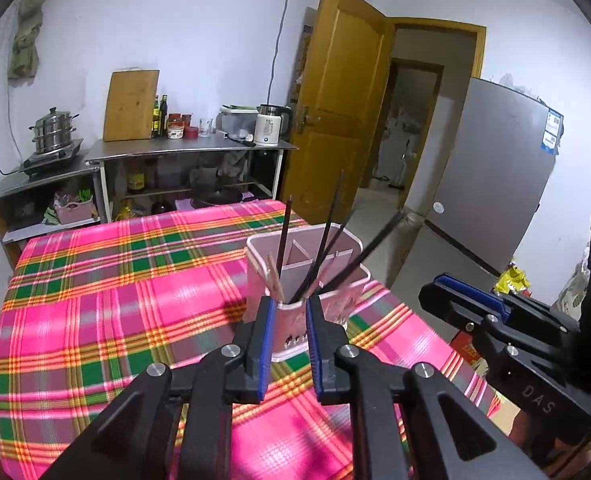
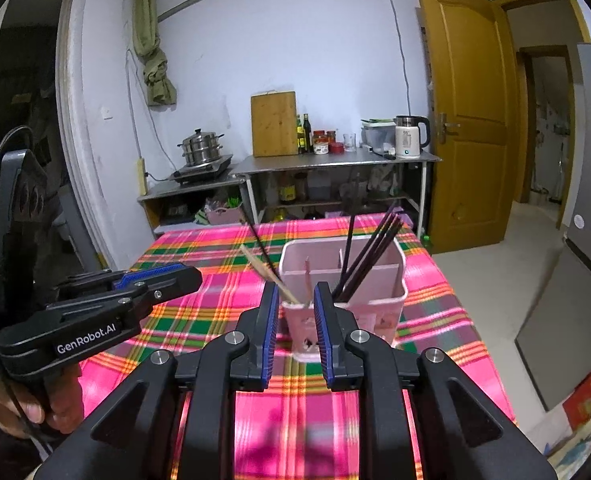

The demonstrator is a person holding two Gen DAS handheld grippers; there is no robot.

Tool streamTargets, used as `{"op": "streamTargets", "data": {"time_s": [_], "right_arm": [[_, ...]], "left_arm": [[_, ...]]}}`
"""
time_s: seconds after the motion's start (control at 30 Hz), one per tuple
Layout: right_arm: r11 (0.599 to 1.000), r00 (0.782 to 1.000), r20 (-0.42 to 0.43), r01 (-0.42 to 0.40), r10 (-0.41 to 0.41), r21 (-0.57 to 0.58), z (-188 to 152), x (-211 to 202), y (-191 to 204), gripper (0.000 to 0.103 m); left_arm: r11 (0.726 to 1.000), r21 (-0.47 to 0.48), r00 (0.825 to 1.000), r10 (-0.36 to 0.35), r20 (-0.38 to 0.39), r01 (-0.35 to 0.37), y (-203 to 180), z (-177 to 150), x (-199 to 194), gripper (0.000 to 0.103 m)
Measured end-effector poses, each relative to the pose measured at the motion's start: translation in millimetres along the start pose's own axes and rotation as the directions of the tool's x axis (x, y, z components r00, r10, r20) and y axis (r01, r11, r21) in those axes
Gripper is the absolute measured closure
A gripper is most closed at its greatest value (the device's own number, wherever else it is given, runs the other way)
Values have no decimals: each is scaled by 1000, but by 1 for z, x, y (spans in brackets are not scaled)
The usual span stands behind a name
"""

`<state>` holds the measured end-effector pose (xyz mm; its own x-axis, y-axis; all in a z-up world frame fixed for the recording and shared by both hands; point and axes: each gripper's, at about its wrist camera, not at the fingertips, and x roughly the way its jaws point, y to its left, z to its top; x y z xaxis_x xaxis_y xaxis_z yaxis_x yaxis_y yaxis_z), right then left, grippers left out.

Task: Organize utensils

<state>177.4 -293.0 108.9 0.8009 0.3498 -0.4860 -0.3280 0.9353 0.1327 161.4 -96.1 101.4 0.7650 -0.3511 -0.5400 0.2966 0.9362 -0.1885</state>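
A pink utensil holder (image 1: pixel 337 250) with dividers stands on the plaid tablecloth near the table's right edge; it also shows in the right wrist view (image 2: pixel 379 304). Several dark chopsticks (image 1: pixel 329 232) stand in it, also in the right wrist view (image 2: pixel 369 252), with light wooden chopsticks (image 1: pixel 273 276) at its left corner, also in the right wrist view (image 2: pixel 267 274). My left gripper (image 1: pixel 289 304) is open and empty just in front of the holder. My right gripper (image 2: pixel 295 292) is open and empty, also close in front of it. Each gripper shows in the other's view.
The pink plaid tablecloth (image 1: pixel 115 300) covers the table. Behind it stands a steel counter (image 2: pixel 335 160) with a cutting board, bottles, a kettle and a steamer pot. A wooden door (image 2: pixel 467 120) and a grey fridge (image 1: pixel 491 168) are on the right.
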Motion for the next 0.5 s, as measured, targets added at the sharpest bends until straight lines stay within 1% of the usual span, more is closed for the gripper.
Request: {"op": "streamTargets", "data": {"time_s": [0.37, 0.5], "right_arm": [[1000, 999, -39, 16, -15, 21, -40, -19, 10, 84], [999, 998, -64, 28, -26, 26, -58, -27, 11, 84]], "left_arm": [[999, 19, 999, 35, -21, -35, -1, -55, -23, 88], [999, 14, 999, 34, -28, -34, -2, -74, -30, 88]]}}
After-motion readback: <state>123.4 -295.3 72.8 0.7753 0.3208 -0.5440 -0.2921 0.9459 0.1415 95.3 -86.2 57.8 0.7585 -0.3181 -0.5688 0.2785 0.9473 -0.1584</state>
